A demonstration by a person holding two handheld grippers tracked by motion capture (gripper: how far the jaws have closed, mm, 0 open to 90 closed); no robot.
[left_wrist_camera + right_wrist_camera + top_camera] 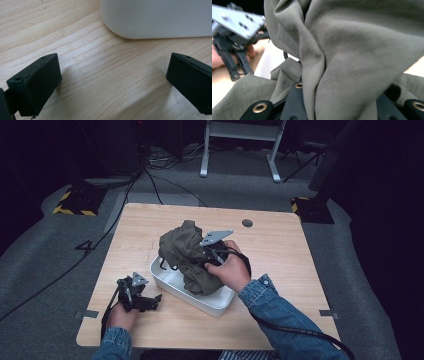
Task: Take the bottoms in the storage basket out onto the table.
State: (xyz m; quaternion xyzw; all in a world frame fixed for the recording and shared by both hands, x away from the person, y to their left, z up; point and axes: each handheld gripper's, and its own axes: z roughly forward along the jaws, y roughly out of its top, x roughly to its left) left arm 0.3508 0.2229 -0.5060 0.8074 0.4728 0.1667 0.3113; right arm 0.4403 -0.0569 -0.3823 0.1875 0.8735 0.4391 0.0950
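step: pulling crumpled olive-green cloth garment (187, 255) out of white rectangular plastic tub (172, 281) | right gripper (202, 254): clenched on the garment, bunched above the tub | left gripper (152, 301): jaws released, resting on light wooden table (280, 265) beside tub | next: lift garment clear, likely steadying tub

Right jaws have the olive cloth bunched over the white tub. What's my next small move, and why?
Probably keep lifting straight up a little more. The right gripper is clamped on the olive cloth, but its lower folds still sit in the white tub. The left gripper rests open on the table beside the tub, ready to steady it if it drags.
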